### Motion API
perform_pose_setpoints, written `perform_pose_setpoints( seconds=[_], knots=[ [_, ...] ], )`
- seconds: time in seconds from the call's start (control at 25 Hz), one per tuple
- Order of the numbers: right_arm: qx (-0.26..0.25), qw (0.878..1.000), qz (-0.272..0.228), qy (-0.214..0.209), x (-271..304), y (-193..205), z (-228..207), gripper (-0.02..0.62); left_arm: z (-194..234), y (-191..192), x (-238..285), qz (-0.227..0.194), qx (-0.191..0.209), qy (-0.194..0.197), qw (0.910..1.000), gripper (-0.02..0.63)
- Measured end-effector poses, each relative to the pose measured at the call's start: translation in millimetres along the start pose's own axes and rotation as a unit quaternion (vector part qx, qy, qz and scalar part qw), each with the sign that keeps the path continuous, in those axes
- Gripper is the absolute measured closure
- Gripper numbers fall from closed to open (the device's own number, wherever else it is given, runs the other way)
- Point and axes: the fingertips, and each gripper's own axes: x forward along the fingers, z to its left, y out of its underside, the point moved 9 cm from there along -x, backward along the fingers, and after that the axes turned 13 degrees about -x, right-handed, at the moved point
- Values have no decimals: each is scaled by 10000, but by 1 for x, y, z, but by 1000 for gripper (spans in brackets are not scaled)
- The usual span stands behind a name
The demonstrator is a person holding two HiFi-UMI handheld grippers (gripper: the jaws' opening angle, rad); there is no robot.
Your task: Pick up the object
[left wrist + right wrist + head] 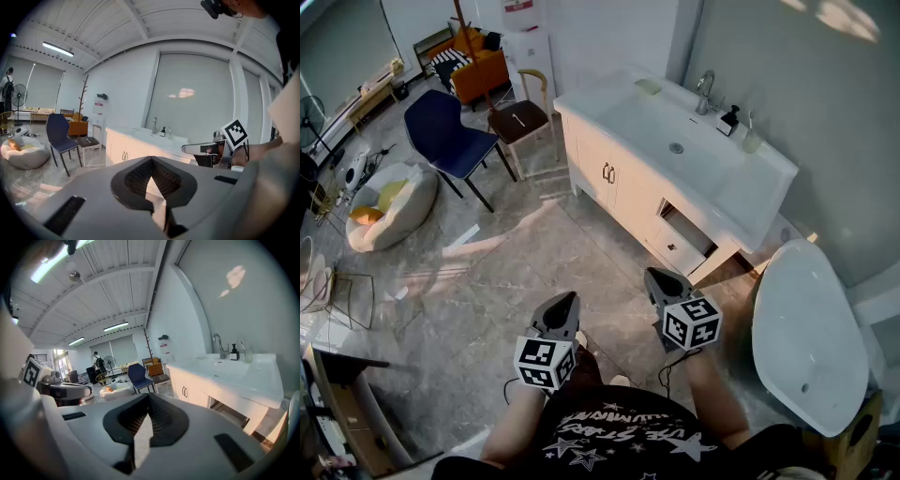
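No single object stands out as the task's own. On the white vanity counter (727, 202) lie a pale green soap dish (647, 86), a dark soap bottle (729, 120) and a clear bottle (751, 141), next to the tap (705, 89). My left gripper (563, 304) and right gripper (659, 279) hang side by side over the marble floor, short of the vanity, each tilted slightly down. The jaws of each meet at the tip with nothing between them, as the left gripper (151, 161) and right gripper (149, 397) show in their own views.
A navy chair (445, 136) and a brown-seated chair (520, 120) stand left of the vanity. A beanbag (389, 202) lies at the far left, a wire rack (347, 295) nearer. A white bathtub (811, 333) fills the right side. A person (97, 363) stands far off.
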Motion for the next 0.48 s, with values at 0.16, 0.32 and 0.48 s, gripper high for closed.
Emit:
perform_pose_setpoints(
  seconds=[0.16,0.32,0.48],
  knots=[
    [53,10000,22,-19,-16,7,1,583,-12,10,-10,19,-45,-77,10000,589],
    [80,9999,40,-55,-23,11,-3,583,-20,15,-12,80,-48,-125,9999,589],
    [129,9999,59,-51,-24,14,-6,583,-23,17,-11,137,-38,-149,9998,589]
  ],
)
